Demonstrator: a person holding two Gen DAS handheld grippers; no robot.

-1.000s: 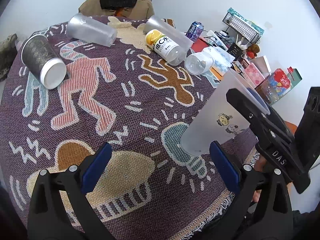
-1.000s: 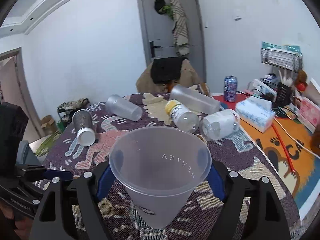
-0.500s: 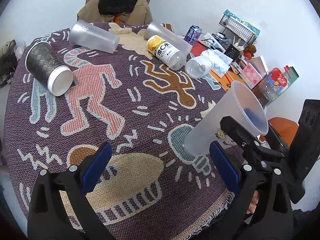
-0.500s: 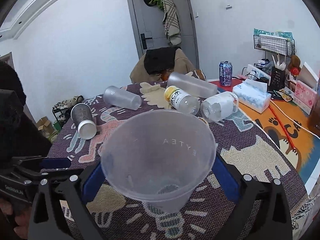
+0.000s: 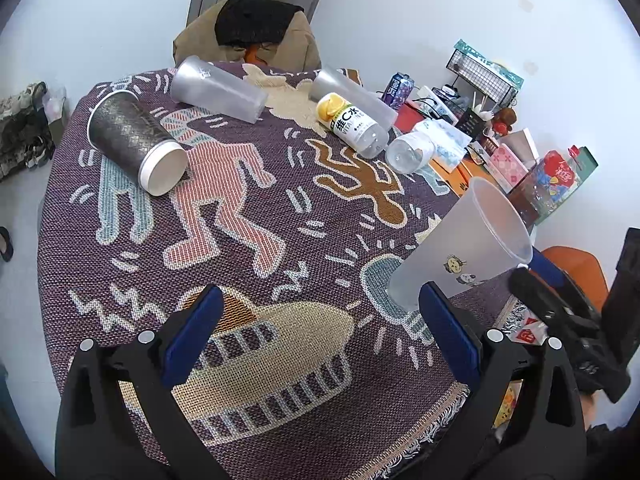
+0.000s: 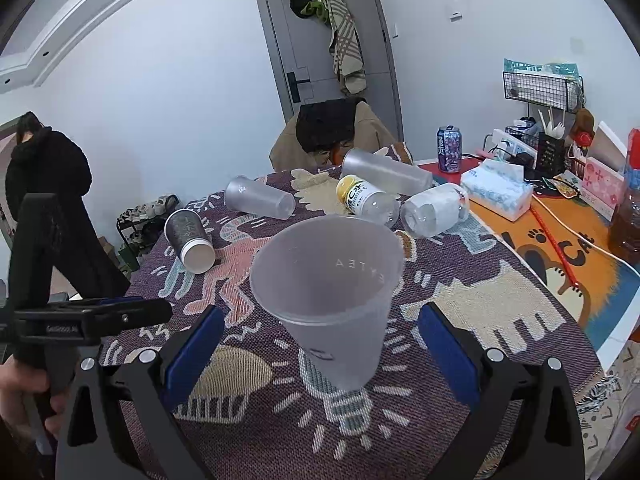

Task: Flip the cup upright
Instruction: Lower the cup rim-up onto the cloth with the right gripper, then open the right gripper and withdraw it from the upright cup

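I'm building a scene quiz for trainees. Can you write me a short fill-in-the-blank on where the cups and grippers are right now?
1. The frosted cup stands with its open mouth facing ____.
2. The right gripper has its jaws ____, clear of the cup's sides.
3. The dark paper cup lies on its ____.
4. The yellow-capped bottle rests on the patterned ____.

Missing words: up; open; side; cloth

The frosted cup (image 6: pixel 332 292) carries raised letters seen mirrored through its wall, reading roughly "HEYTEA". The lying yellow-capped bottle (image 5: pixel 352 126) shows "C水" and small print beginning "VITAMIN". The orange mat (image 6: pixel 576 256) bears large letters "CA". Print on the purple can (image 6: pixel 449 149) is too small to read.
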